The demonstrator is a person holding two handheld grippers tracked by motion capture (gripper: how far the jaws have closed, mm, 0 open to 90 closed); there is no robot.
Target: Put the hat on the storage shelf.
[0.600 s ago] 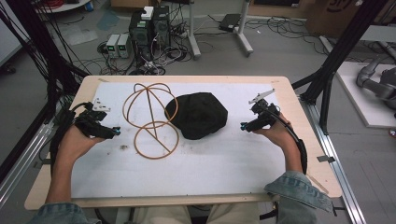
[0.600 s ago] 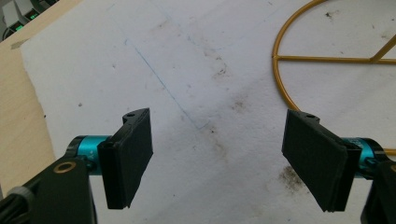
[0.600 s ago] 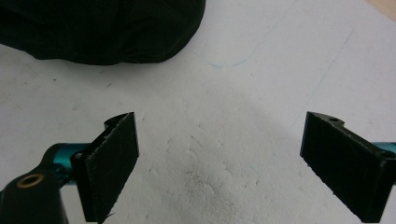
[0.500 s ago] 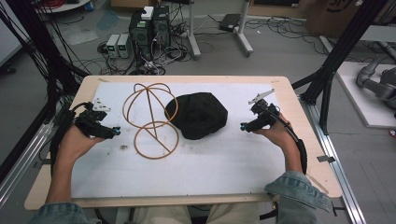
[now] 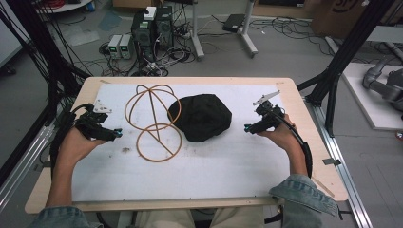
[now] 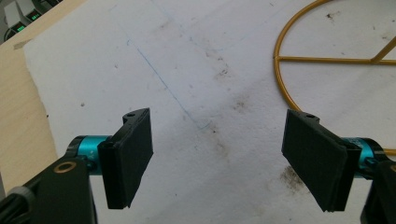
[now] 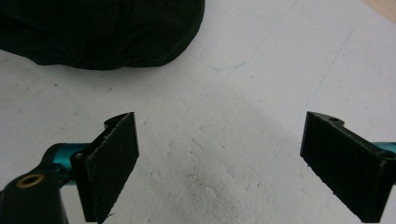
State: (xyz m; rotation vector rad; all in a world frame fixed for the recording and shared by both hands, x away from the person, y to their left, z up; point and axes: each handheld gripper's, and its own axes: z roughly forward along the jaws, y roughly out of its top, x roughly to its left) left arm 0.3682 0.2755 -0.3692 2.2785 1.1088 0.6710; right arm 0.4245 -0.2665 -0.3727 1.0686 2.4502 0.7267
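On the high view, the left gripper sits at about nine o'clock on the white sheet, held in the person's left hand, its tips aimed toward three o'clock. In the left gripper view its jaws stand wide apart with only stained white sheet between them — nothing held — and the edge of a gold ring shows at about one o'clock.

Just beyond those tips lies the gold wire frame, made of rings joined by straight rods, flat on the sheet at roughly eleven o'clock from the table's centre. Its nearest ring is near the left gripper but apart from it.

Touching the frame's three o'clock side is the black cloth cap, a rumpled mound close to the middle of the sheet, slightly toward twelve.

Farther right, the right gripper rests at three o'clock in the right hand, tips aimed toward nine o'clock at the cap, near it but not touching. In the right gripper view its jaws are spread wide over bare sheet — empty — with the cap's edge at eleven o'clock.
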